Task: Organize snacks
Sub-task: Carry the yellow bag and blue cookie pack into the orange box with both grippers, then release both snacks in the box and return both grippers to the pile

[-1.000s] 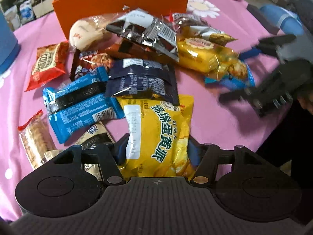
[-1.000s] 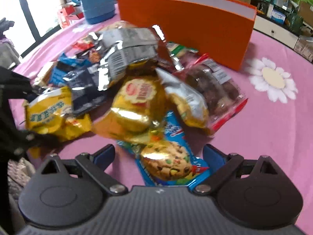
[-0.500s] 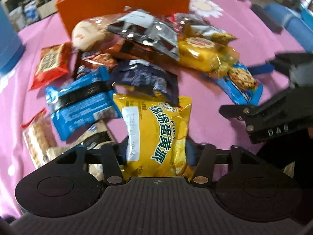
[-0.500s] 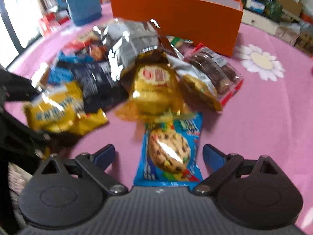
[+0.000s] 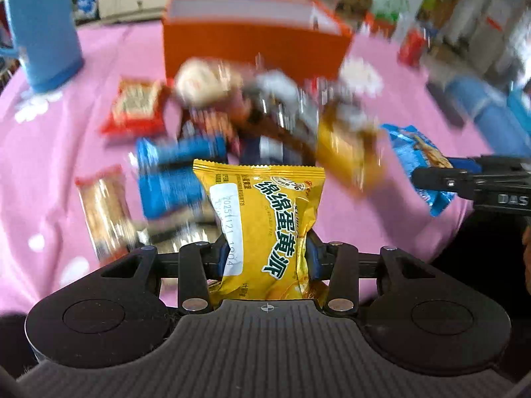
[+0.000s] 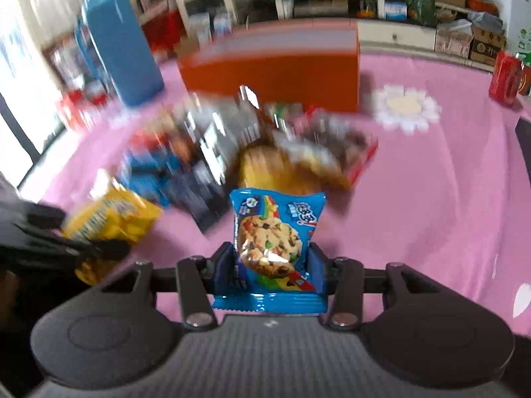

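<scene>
both packs lifted: left tool (image 5: 265, 258) clamps yellow "custard pie" pack (image 5: 265, 219), right tool (image 6: 268, 265) clamps blue cookie pack (image 6: 272, 242).

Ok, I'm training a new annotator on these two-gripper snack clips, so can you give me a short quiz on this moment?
1. True or false: both grippers are shut on a snack packet.
2. Multiple choice: which packet does the left gripper hold? A) the red cracker packet B) the yellow pie packet C) the blue cookie packet
3. Fill in: behind the snack pile on the pink tablecloth stands an open ____ box.

Key
1. True: the right gripper clamps the blue cookie packet, the left gripper the yellow one.
2. B
3. orange
</scene>
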A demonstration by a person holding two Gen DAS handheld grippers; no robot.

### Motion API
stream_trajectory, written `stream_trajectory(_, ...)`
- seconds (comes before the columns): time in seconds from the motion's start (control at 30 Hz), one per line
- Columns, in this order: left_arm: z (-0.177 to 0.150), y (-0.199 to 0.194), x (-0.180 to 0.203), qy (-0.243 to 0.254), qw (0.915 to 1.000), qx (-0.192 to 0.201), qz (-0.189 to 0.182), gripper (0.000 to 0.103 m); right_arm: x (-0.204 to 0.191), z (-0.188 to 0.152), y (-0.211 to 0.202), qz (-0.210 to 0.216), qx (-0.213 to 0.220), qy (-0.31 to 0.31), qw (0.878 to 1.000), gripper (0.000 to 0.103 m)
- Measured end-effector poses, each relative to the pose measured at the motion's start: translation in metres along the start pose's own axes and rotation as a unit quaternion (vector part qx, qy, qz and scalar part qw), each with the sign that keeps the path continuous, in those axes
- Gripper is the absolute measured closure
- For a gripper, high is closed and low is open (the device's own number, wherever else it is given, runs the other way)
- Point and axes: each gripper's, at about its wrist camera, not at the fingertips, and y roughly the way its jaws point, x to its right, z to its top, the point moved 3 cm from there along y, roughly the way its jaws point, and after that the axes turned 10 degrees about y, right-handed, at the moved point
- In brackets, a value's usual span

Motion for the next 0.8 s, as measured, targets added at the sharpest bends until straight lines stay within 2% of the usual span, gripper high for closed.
stream_trajectory(0.17, 0.069, -0.007, -0.024, -0.025, 0.9974, 0.068, -0.004, 0.094, -0.017, 0.066, -0.022, 0.021, 0.092, -0.017, 0.995, 0.056)
stream_trajectory(0.23, 0.102, 0.0, -0.032, -0.022, 0.9959, 0.088, 0.006, 0.094, -0.021, 0.101, -0.012, 0.017, 0.126, -0.033, 0.991, 0.056)
stream_trajectory(0.33, 0.156, 0.024, -0.046, -0.009, 0.9937, 0.108, 0.029, 0.093, -0.022, 0.151, 0.02, 0.012, 0.153, -0.049, 0.987, 0.056)
stream_trajectory(0.43, 0.2, 0.056, -0.06, -0.011, 0.9935, 0.11, 0.029, 0.093, -0.016, 0.198, 0.064, 0.007, 0.155, -0.054, 0.986, 0.056)
stream_trajectory(0.53, 0.228, 0.093, -0.071, -0.007, 0.9937, 0.105, 0.038, 0.091, -0.006, 0.228, 0.111, 0.005, 0.137, -0.052, 0.989, 0.056)
stream_trajectory(0.6, 0.24, 0.121, -0.079, -0.006, 0.9947, 0.096, 0.037, 0.085, 0.002, 0.24, 0.14, -0.002, 0.123, -0.052, 0.991, 0.055)
stream_trajectory(0.63, 0.244, 0.134, -0.084, -0.008, 0.9953, 0.089, 0.037, 0.079, 0.006, 0.245, 0.153, -0.005, 0.116, -0.052, 0.992, 0.054)
stream_trajectory(0.67, 0.246, 0.143, -0.087, -0.01, 0.9956, 0.085, 0.038, 0.069, 0.009, 0.247, 0.161, -0.008, 0.115, -0.05, 0.992, 0.05)
stream_trajectory(0.7, 0.248, 0.151, -0.09, -0.015, 0.9958, 0.08, 0.041, 0.067, 0.013, 0.25, 0.172, -0.013, 0.112, -0.048, 0.992, 0.041)
stream_trajectory(0.8, 0.241, 0.147, -0.093, -0.018, 0.995, 0.09, 0.039, 0.063, 0.016, 0.251, 0.172, -0.016, 0.124, -0.046, 0.991, 0.034)
